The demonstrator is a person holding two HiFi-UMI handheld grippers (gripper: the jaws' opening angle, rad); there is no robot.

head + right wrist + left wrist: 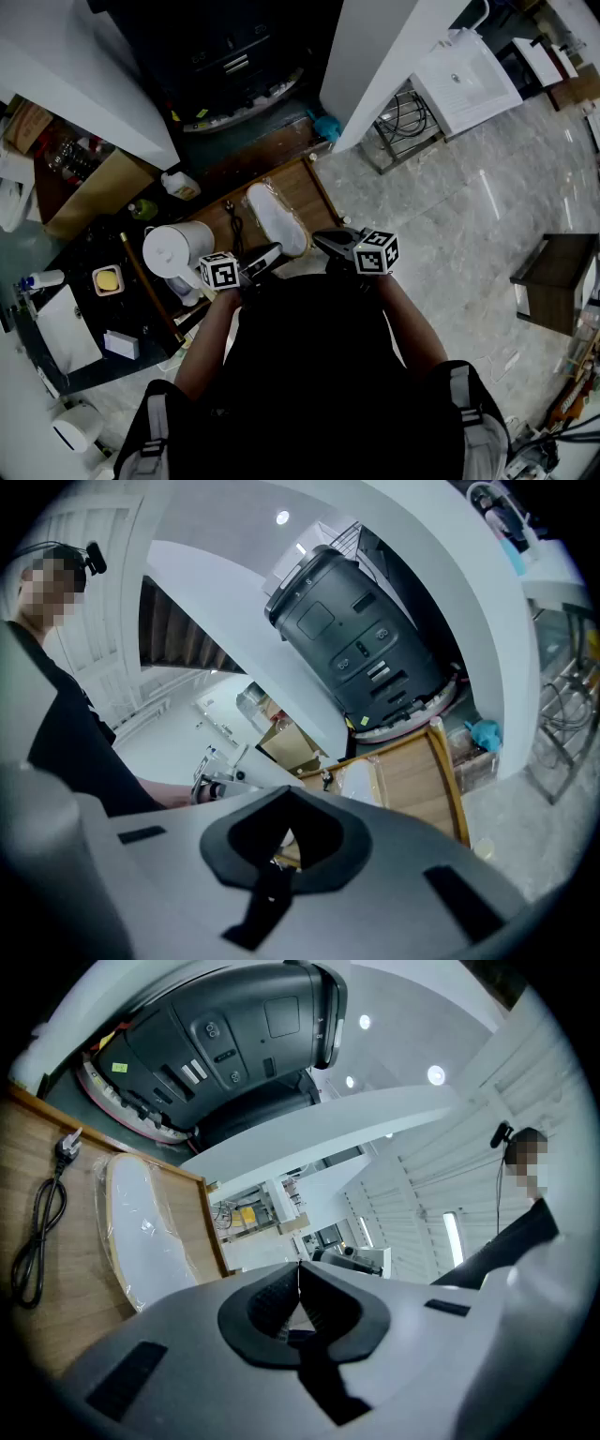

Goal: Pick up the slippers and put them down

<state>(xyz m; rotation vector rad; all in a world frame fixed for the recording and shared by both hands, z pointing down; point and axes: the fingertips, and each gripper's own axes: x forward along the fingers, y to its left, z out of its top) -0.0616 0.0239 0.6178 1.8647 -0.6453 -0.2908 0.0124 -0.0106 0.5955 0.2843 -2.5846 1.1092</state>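
Note:
A pair of white slippers (274, 219) wrapped in clear plastic lies on a low wooden board (305, 183), just ahead of both grippers. In the left gripper view the slippers (141, 1232) lie to the left of the jaws, in the right gripper view (359, 782) just beyond them. My left gripper (275, 251) (298, 1269) is shut and holds nothing, its tip close to the near end of the slippers. My right gripper (319, 237) (289, 799) hovers to the right of the slippers with its pads together, also empty.
A black power cord (232, 225) (42, 1222) lies on the board left of the slippers. A white lidded jug (176, 249) stands at the left. A big dark machine (234, 1044) (366, 649) sits behind the board. A wire rack (403, 122) and dark stool (553, 281) stand on the tiled floor.

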